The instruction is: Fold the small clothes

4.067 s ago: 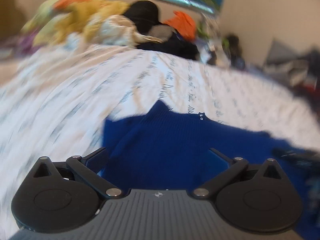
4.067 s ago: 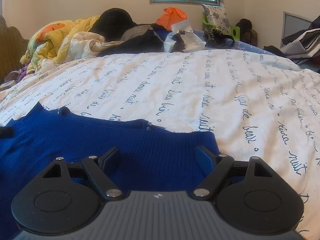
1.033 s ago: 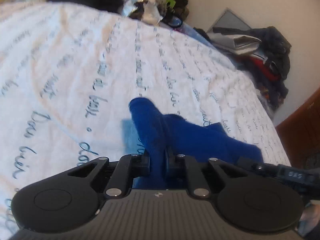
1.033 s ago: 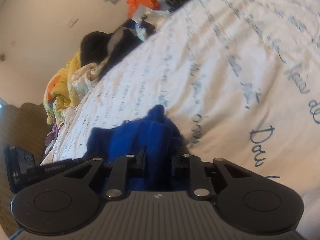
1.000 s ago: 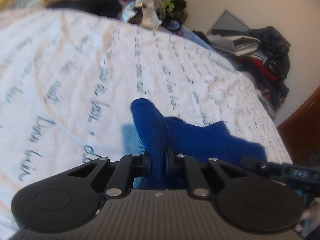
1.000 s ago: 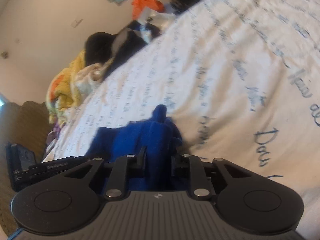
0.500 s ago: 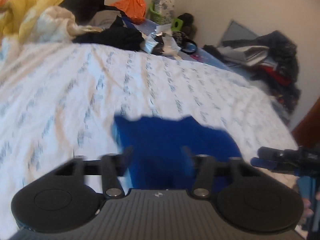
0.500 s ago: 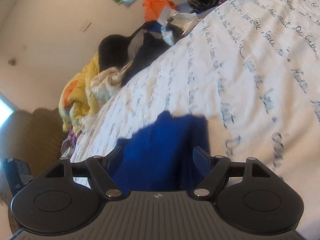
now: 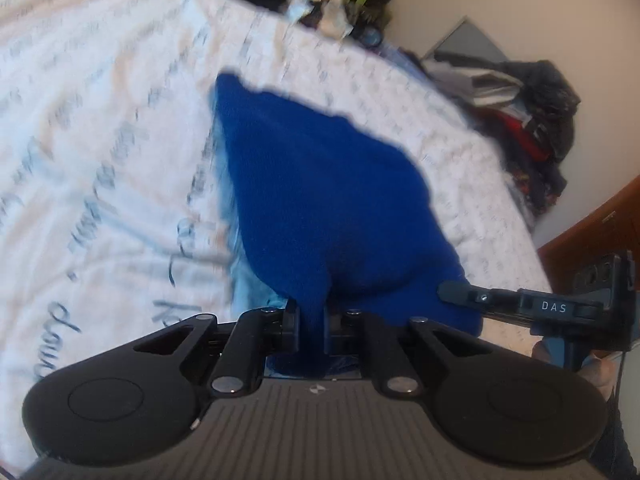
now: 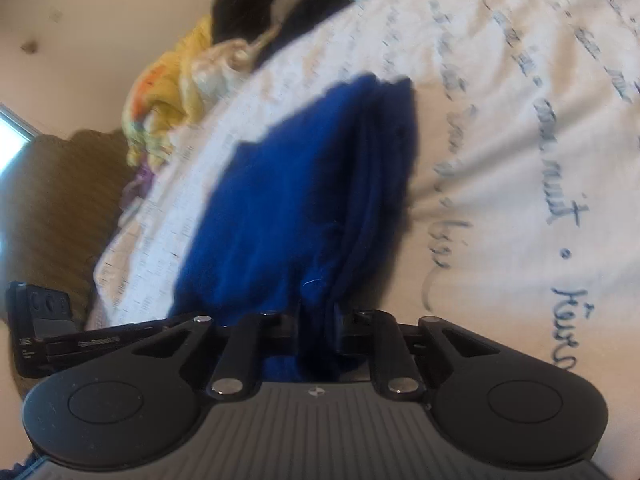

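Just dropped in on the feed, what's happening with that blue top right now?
A person is folding a blue knit garment on a bed with a white script-printed sheet. The jaws of both grippers have just been closing. The left gripper and the right gripper are each clamped on a bunched edge of it, the cloth already doubled over and raised off the sheet.

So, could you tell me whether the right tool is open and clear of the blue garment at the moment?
No, the right tool is shut on the blue garment, with a fold of the cloth pinched between its fingers above the white printed bedsheet.
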The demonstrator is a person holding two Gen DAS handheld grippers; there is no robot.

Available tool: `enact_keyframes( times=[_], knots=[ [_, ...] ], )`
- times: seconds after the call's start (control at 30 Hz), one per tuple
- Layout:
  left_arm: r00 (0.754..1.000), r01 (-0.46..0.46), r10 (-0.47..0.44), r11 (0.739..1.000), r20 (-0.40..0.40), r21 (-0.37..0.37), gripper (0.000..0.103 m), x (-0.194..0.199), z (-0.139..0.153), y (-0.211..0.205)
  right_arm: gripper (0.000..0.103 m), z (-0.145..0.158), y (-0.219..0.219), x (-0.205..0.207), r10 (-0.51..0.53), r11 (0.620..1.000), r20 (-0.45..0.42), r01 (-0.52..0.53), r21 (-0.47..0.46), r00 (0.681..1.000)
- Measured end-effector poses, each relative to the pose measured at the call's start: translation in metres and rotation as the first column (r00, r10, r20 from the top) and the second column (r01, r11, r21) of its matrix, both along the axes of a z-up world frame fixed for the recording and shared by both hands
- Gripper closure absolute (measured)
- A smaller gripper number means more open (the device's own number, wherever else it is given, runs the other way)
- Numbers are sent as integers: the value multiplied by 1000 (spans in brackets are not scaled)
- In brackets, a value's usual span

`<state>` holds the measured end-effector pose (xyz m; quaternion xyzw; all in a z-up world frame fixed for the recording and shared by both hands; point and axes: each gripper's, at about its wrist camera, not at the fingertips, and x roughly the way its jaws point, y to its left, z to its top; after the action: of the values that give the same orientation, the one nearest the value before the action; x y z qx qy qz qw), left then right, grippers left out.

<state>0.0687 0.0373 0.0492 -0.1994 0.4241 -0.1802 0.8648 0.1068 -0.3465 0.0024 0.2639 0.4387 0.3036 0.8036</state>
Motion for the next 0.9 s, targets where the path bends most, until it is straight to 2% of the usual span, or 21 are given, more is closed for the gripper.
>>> enact_keyframes(
  times=[0.1,0.17,0.2,0.23,0.3,0.33,0.37,0.43,0.5,0.6,0.67,0.7,0.73,0.77,0.8,0.83,0.9],
  knots=[
    [994,61,-61,998,95,7,93,-37,37,11,90,34,-10,-28,29,998,82,-34,60,996],
    [988,112,-117,992,100,52,85,-55,37,15,89,45,-14,-54,70,992,100,-79,93,993],
    [986,127,-135,988,96,84,61,-60,30,17,87,42,-13,-66,94,991,87,-102,92,992],
    [987,116,-127,986,94,117,34,-62,20,19,78,35,-9,-74,126,989,66,-130,68,990],
    [992,-26,2,983,129,182,16,-60,7,29,65,21,-10,-78,126,992,44,-126,13,991],
    [988,-62,35,982,150,180,16,-55,5,32,55,18,-16,-75,74,997,50,-74,-3,996],
    [986,-80,53,983,160,166,15,-46,4,34,49,17,-23,-67,3,1000,50,-3,0,999],
    [987,-106,88,985,136,134,15,-21,4,35,29,20,-34,-48,-66,996,59,62,69,996],
    [989,-92,75,987,126,132,14,10,2,29,28,24,-31,-22,-94,994,81,89,65,992],
    [993,-91,75,980,91,177,15,54,-7,13,28,21,-9,21,-109,992,77,114,-57,991],
    [995,-98,89,974,53,203,16,77,-18,6,28,11,6,45,-102,989,44,106,-103,994],
    [996,-85,80,977,38,197,19,85,-25,4,28,5,13,54,-93,989,23,95,-115,995],
    [994,-92,78,974,71,208,26,86,-26,1,28,-3,20,59,-90,989,9,90,-118,996],
    [994,-84,64,969,93,231,38,87,-27,-4,35,-5,26,58,-91,989,48,95,-111,995],
    [992,-71,42,964,119,257,60,86,-28,-9,87,-7,33,59,-67,990,74,76,-119,995],
    [989,-70,29,956,144,286,69,86,-28,-15,86,-12,41,61,-32,991,54,39,-129,998],
    [980,-95,19,920,199,379,71,90,-31,-30,87,-19,48,63,-22,989,134,42,-141,991]
  ],
)
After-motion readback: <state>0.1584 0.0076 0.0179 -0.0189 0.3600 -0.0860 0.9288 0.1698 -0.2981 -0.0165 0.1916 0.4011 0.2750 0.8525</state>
